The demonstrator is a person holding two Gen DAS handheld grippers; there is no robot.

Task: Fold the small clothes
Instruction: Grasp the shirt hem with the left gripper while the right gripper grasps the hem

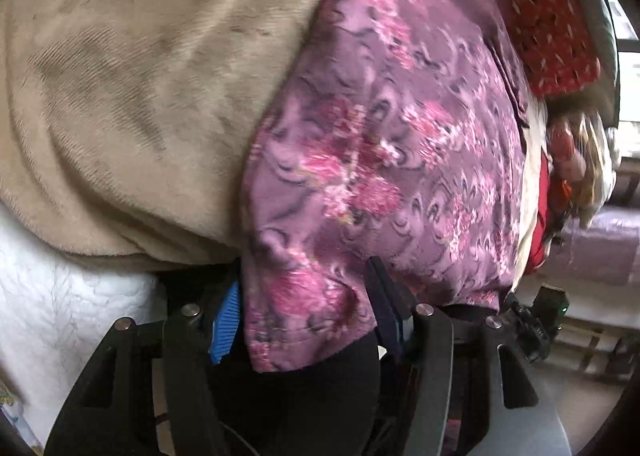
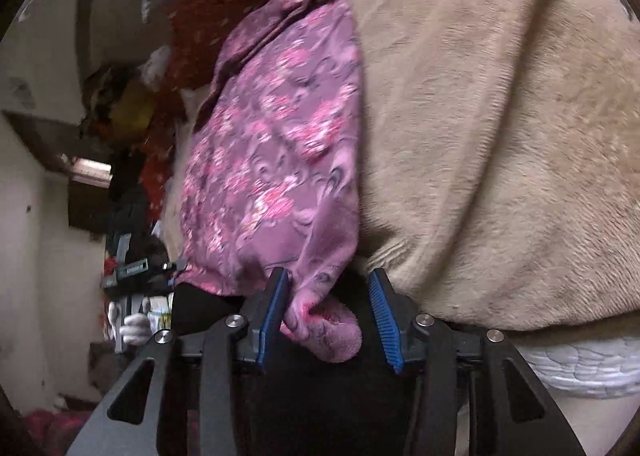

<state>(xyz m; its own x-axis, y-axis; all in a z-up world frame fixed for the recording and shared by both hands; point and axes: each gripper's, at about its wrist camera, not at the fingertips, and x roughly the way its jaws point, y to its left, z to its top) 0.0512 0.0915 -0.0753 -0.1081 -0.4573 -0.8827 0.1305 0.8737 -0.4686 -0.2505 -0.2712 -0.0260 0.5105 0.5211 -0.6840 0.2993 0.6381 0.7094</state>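
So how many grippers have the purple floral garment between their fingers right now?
2. The left gripper has the purple floral garment hanging between its fingers at one corner; the right gripper has a bunched corner between open fingers. Actual clamping can't be confirmed.

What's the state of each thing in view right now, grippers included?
purple floral garment: spread over the beige blanket, its near edge draped between both grippers' fingers.
beige blanket: rumpled, lying on the white quilt.
white quilt: flat under the blanket, mostly covered.
left gripper: open, garment edge hanging between the fingers.
right gripper: open, bunched hem in the gap, not pinched.
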